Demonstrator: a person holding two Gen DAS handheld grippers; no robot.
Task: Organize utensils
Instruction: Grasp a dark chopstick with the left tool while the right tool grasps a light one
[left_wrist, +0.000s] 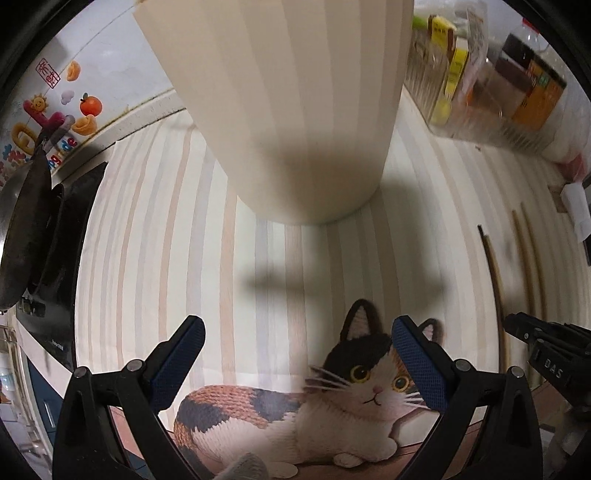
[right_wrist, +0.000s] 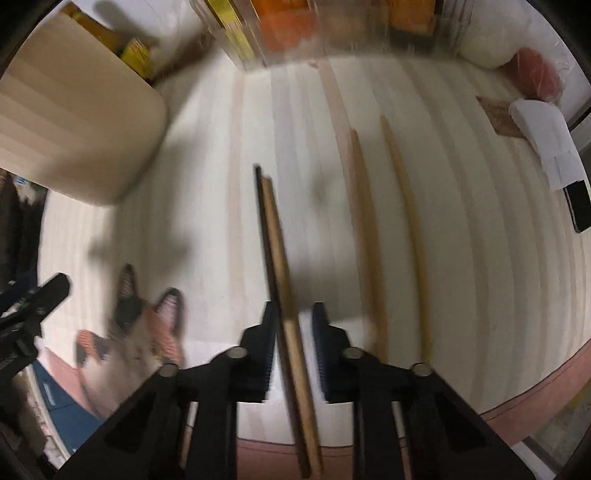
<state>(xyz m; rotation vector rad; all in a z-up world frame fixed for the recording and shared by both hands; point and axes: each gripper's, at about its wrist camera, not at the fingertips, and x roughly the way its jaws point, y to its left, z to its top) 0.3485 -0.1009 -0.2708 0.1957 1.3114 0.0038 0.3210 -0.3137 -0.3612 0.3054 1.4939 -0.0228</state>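
A pair of chopsticks (right_wrist: 286, 258), one dark and one brown, lies side by side on the striped mat. My right gripper (right_wrist: 293, 317) points down over their near end with its jaws narrow around the pair. The left pad touches the dark stick, and a slim strip of mat shows before the right pad. Two more light chopsticks (right_wrist: 364, 229) (right_wrist: 406, 229) lie to the right. A tall cream holder (left_wrist: 295, 110) stands on the mat beyond my left gripper (left_wrist: 297, 332), which is wide open and empty above a cat picture. The holder (right_wrist: 74, 122) appears at upper left in the right wrist view.
A stove with a dark pan (left_wrist: 29, 221) borders the mat on the left. A clear container of packets (left_wrist: 480, 74) stands at the back. White paper (right_wrist: 546, 147), a black phone (right_wrist: 578, 206) and a red item (right_wrist: 535, 74) lie at the right. The mat's brown front edge (right_wrist: 517, 410) is close.
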